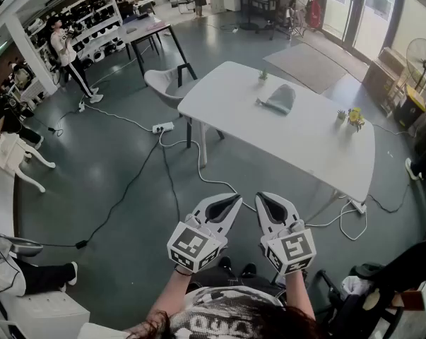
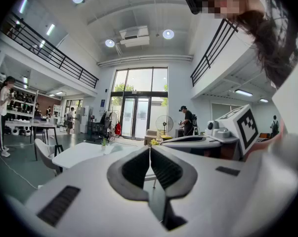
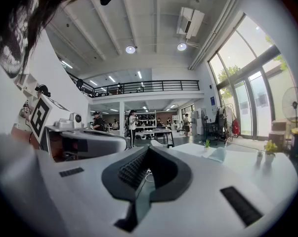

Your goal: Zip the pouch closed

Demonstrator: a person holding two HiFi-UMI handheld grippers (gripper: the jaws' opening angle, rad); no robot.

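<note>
A pale grey-green pouch (image 1: 279, 99) lies on the white table (image 1: 318, 147), toward its far side; it also shows small in the right gripper view (image 3: 218, 154). Both grippers hang side by side over the floor, well short of the table's near edge. My left gripper (image 1: 236, 200) is shut with its pads pressed together and nothing between them (image 2: 149, 147). My right gripper (image 1: 261, 199) is shut and empty as well (image 3: 148, 148). Each one points roughly level toward the table.
A grey chair (image 1: 166, 82) stands at the table's left end. Small potted plants (image 1: 263, 74) and a yellow flower pot (image 1: 355, 117) sit on the table. Cables and a power strip (image 1: 162, 127) trail over the floor. A person (image 1: 66, 51) stands far left by shelves.
</note>
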